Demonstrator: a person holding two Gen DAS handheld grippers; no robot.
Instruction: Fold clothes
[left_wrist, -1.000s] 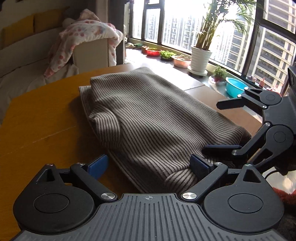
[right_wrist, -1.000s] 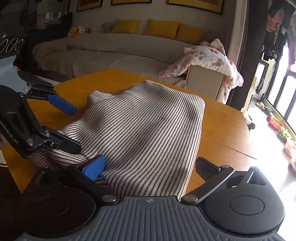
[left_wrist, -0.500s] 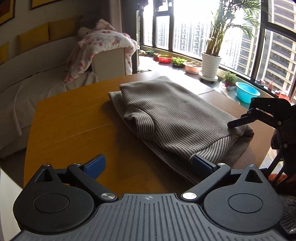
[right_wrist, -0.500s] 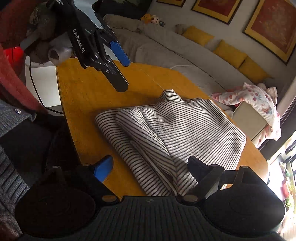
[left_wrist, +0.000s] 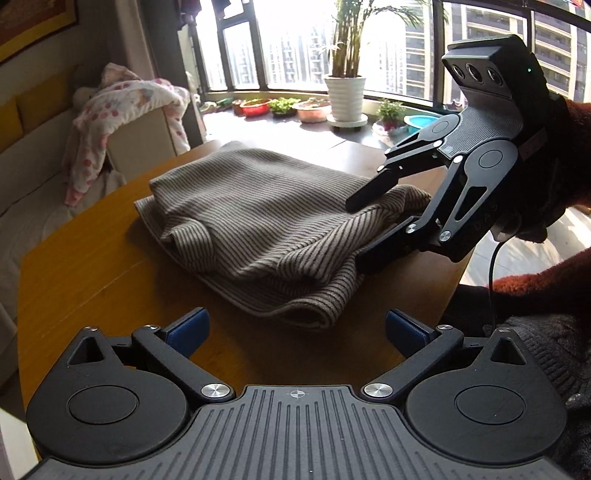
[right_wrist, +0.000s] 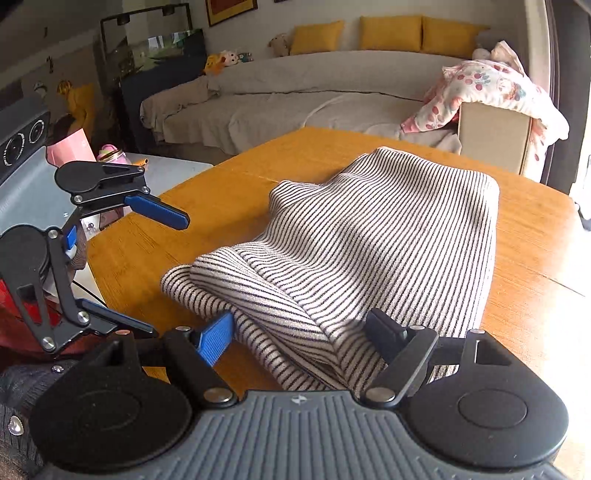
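Note:
A grey-and-black striped sweater (left_wrist: 266, 218) lies folded on the wooden table (left_wrist: 92, 280); it also fills the middle of the right wrist view (right_wrist: 388, 236). My left gripper (left_wrist: 295, 328) is open, just short of the sweater's near edge, with nothing between its fingers. From the right wrist view it shows at the left (right_wrist: 168, 277), over the table edge. My right gripper (right_wrist: 299, 338) straddles the sweater's thick folded corner and its jaws are closing, cloth between them. In the left wrist view (left_wrist: 373, 221) one finger lies on top of that corner and the other under it.
A sofa (right_wrist: 295, 92) with yellow cushions runs behind the table. A floral blanket (right_wrist: 491, 88) hangs over a beige box at the far corner. Potted plants (left_wrist: 345, 99) line the window sill. A white side table (right_wrist: 166, 170) stands left of the table.
My left gripper has drawn back off the sweater, leaving its near edge free. My right gripper lifted away, then came back down onto the sweater's corner with its jaws narrower.

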